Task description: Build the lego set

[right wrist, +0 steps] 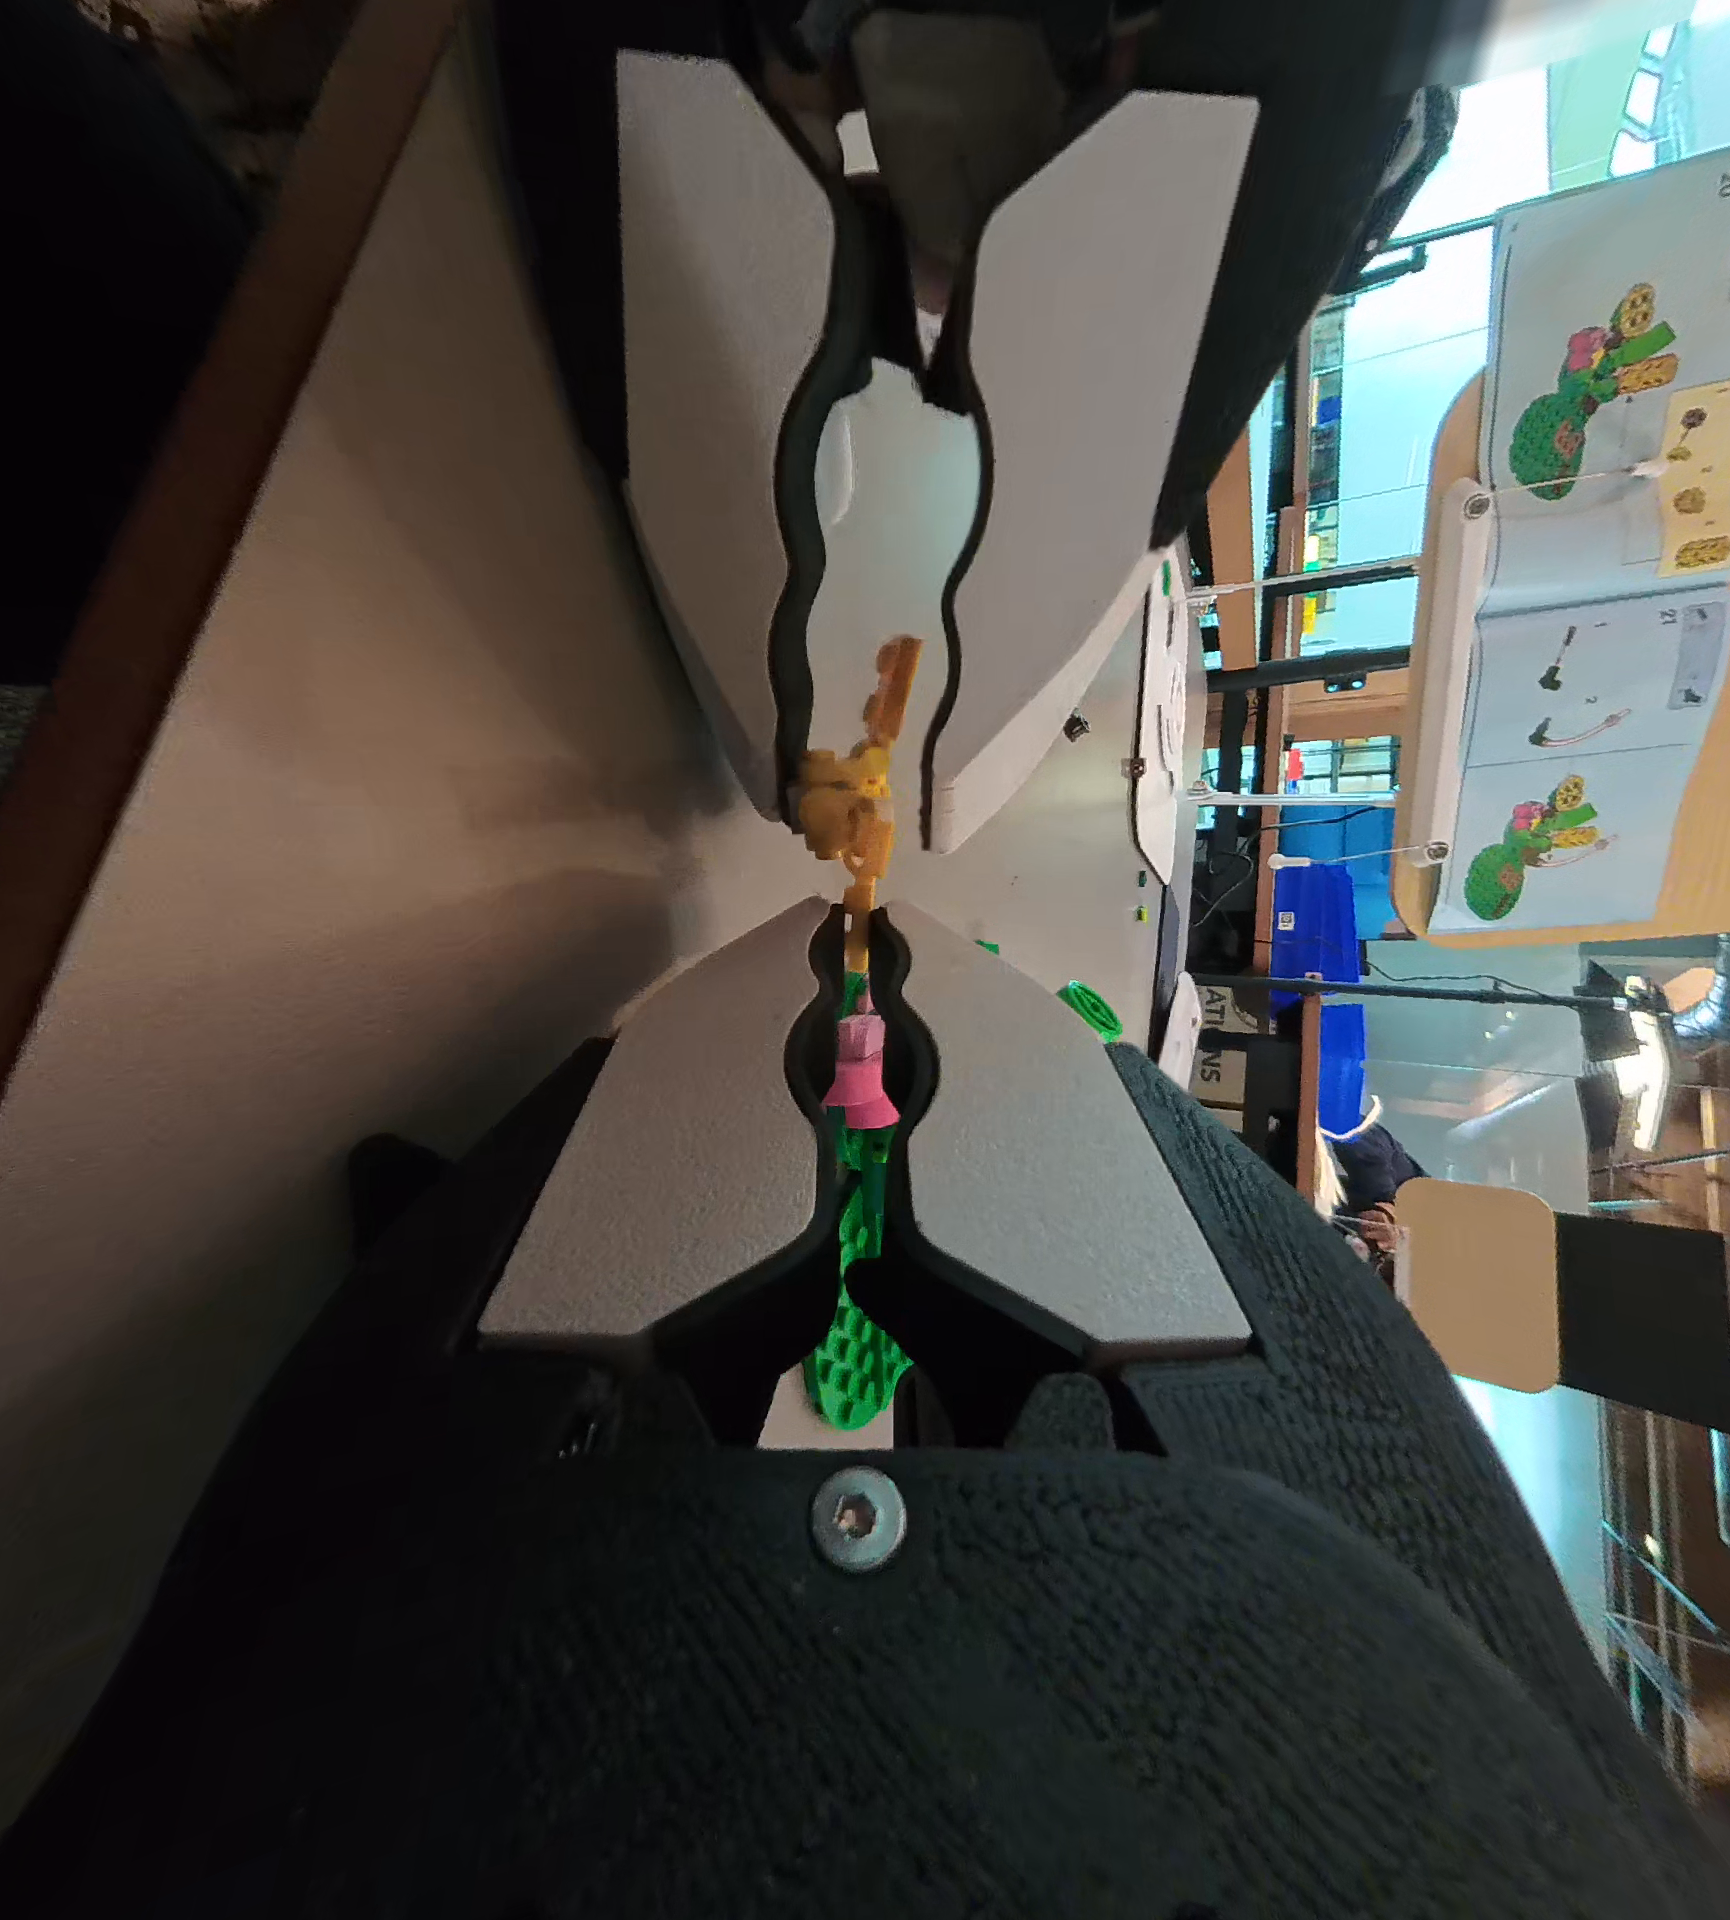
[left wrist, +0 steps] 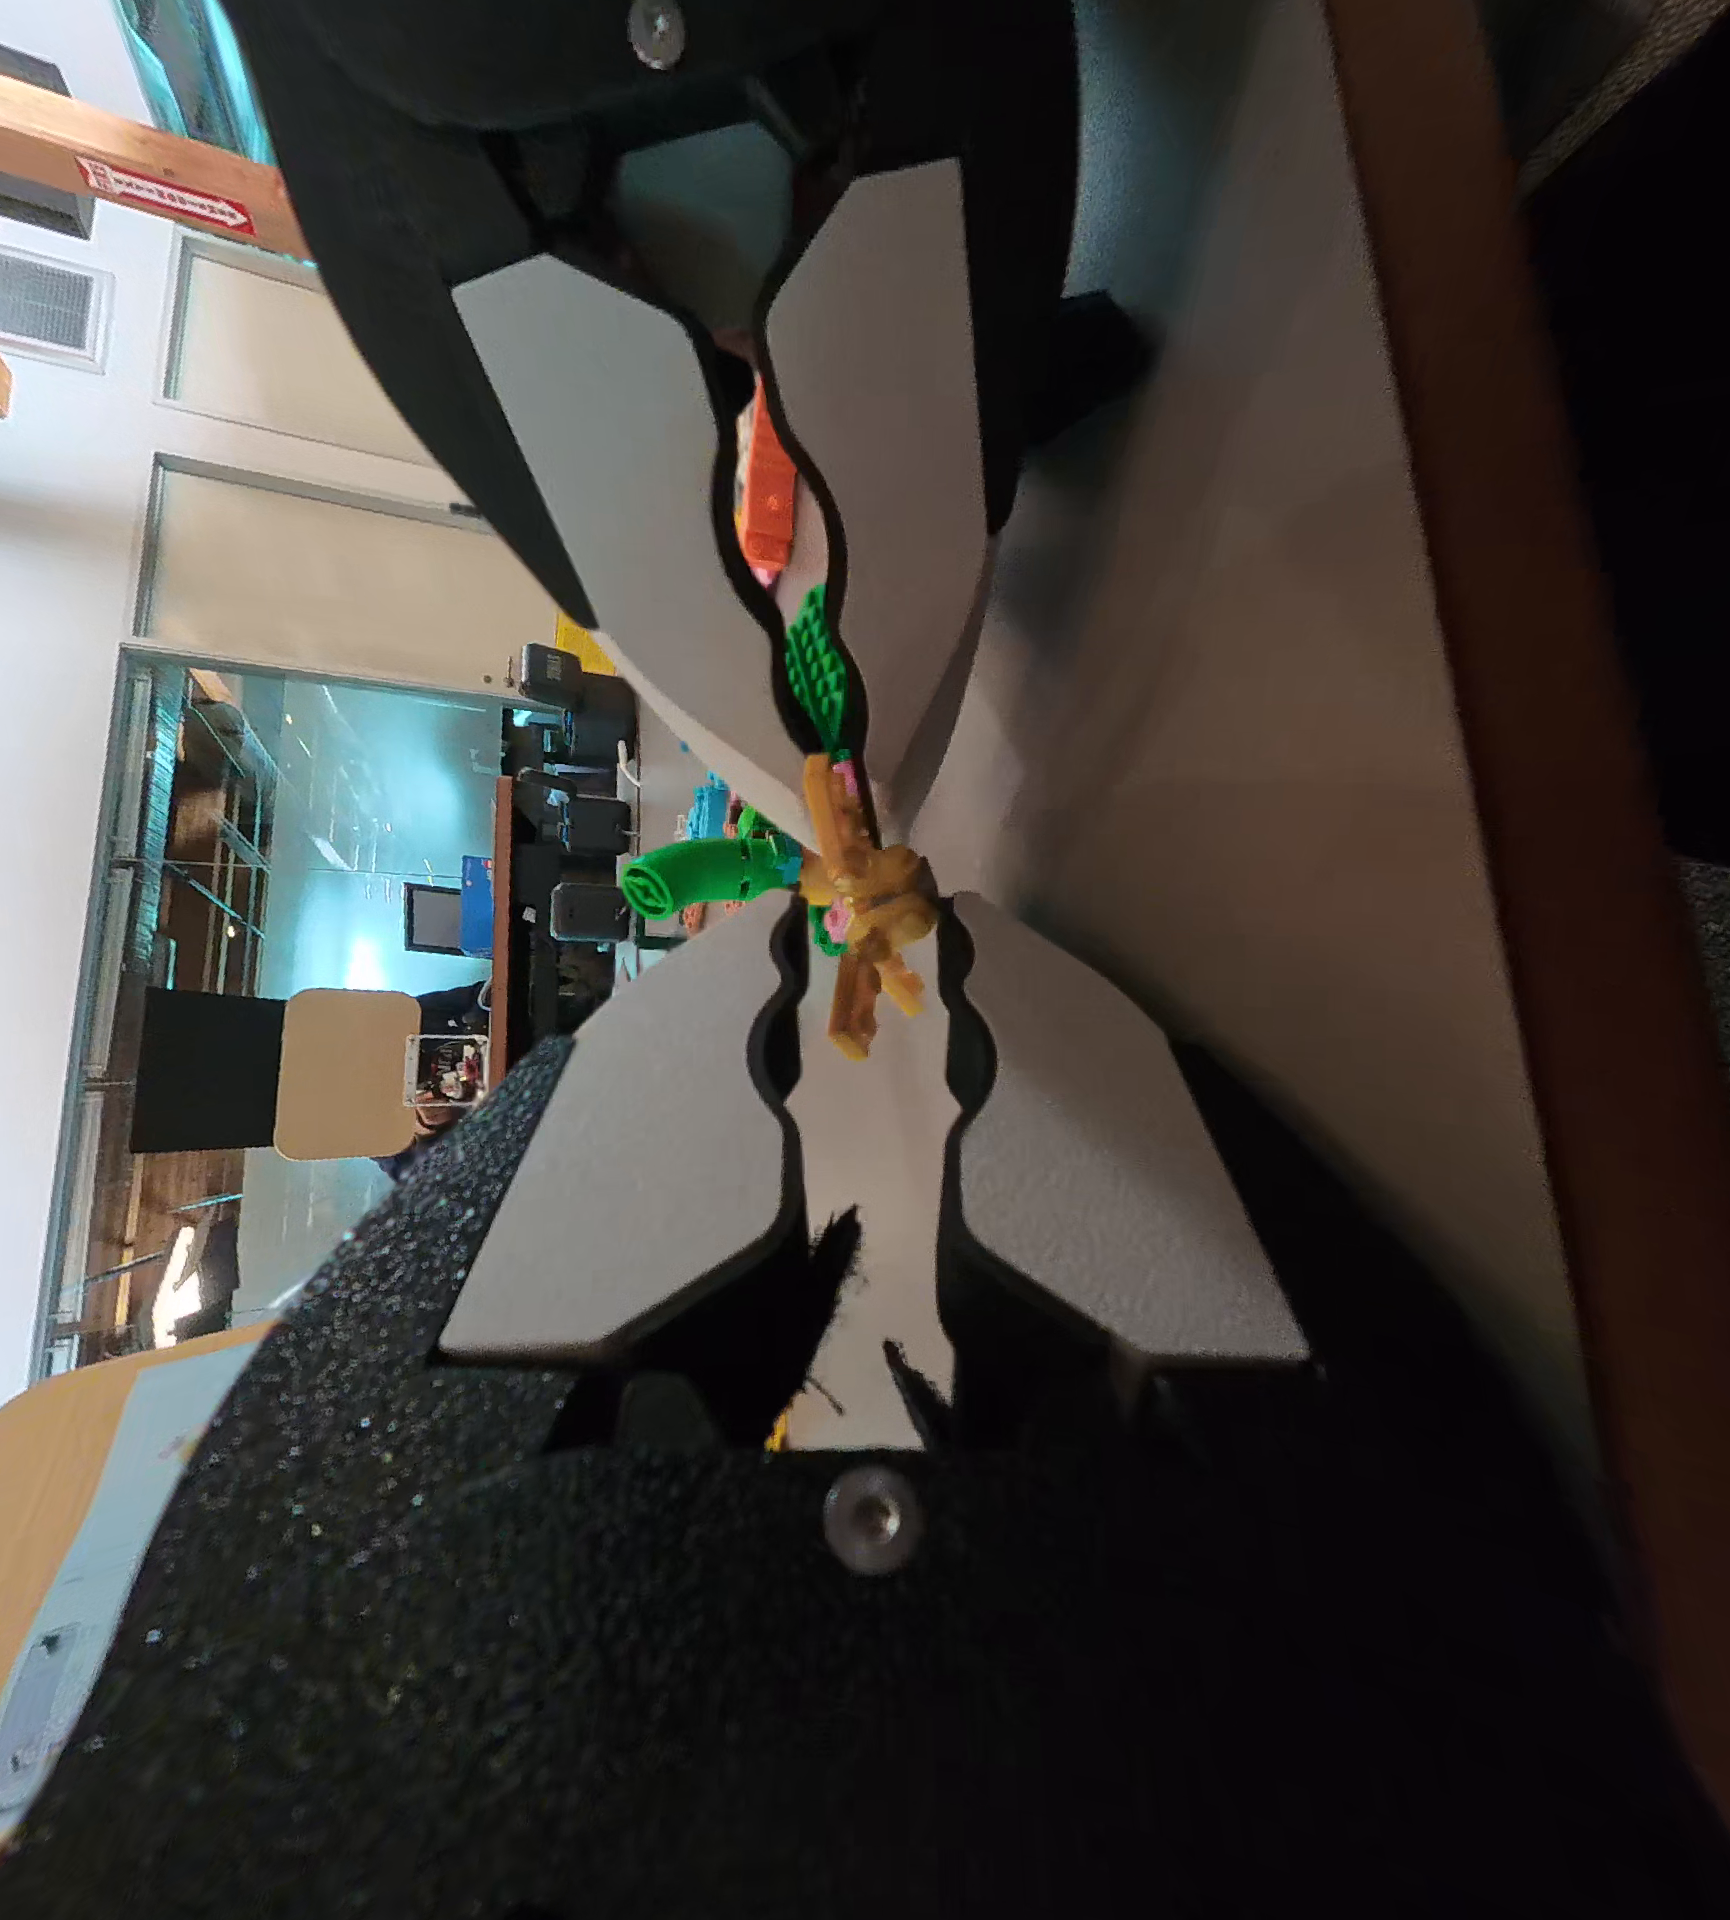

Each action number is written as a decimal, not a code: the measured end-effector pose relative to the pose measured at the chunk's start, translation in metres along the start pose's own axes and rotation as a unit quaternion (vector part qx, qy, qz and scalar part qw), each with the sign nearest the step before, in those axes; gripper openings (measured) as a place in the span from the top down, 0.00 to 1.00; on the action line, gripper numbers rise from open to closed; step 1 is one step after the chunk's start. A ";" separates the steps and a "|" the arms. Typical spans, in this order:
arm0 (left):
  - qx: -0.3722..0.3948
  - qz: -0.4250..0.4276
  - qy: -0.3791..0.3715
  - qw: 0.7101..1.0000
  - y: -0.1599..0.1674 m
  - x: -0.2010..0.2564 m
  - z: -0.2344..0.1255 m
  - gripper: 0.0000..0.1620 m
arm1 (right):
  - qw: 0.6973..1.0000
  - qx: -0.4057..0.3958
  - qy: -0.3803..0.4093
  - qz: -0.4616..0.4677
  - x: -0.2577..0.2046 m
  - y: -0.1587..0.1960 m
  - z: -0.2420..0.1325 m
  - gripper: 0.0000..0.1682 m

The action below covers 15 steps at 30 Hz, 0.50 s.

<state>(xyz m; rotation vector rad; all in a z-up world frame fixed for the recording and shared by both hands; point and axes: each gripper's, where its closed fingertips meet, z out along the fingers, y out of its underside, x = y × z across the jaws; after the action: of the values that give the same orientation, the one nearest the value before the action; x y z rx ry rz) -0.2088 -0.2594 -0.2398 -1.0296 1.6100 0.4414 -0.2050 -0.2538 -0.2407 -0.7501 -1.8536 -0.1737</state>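
My right gripper (right wrist: 856, 914) is shut on a small build: a green studded plate (right wrist: 856, 1351) with a pink flower (right wrist: 859, 1081), held on edge above the white table (right wrist: 373, 831). Its tips pinch a thin yellow stem. My left gripper (left wrist: 871, 914) faces it tip to tip, its jaws a piece-width apart around a yellow branching flower piece (left wrist: 866, 894) that meets the build. In the left wrist view the right gripper (left wrist: 856, 821) holds the green plate (left wrist: 819, 655), and a green tube (left wrist: 684, 883) sticks out sideways. The left gripper also shows in the right wrist view (right wrist: 861, 826).
An open instruction booklet (right wrist: 1588, 520) stands on a holder beyond the table. An orange piece (left wrist: 769, 488) shows between the right gripper's fingers. Loose bricks (left wrist: 710, 805) lie at the table's far side. The table's wooden edge (left wrist: 1443, 520) runs close by. A blue bin (right wrist: 1313, 935) stands behind.
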 end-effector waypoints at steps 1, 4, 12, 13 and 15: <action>0.000 -0.006 -0.002 1.000 0.000 -0.001 0.000 0.85 | 1.000 -0.002 -0.002 0.003 0.000 0.001 0.000 0.99; 0.000 -0.022 -0.002 1.000 0.002 -0.002 -0.001 0.83 | 1.000 -0.002 -0.006 0.009 -0.001 0.001 0.000 0.99; -0.003 -0.039 0.011 0.999 0.003 0.001 -0.002 0.90 | 1.000 0.000 -0.014 0.020 -0.004 0.000 0.002 0.99; -0.002 -0.037 0.009 0.999 0.002 0.000 -0.002 0.90 | 1.000 -0.001 -0.016 0.023 -0.004 0.001 0.002 0.98; 0.002 -0.047 0.007 0.999 0.001 -0.001 -0.002 0.90 | 0.999 0.000 -0.019 0.028 -0.004 0.001 0.002 0.98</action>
<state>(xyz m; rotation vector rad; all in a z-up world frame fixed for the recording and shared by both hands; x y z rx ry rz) -0.2113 -0.2599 -0.2387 -1.1013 1.5670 0.3681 -0.2048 -0.2535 -0.2454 -0.8100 -1.8649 -0.1240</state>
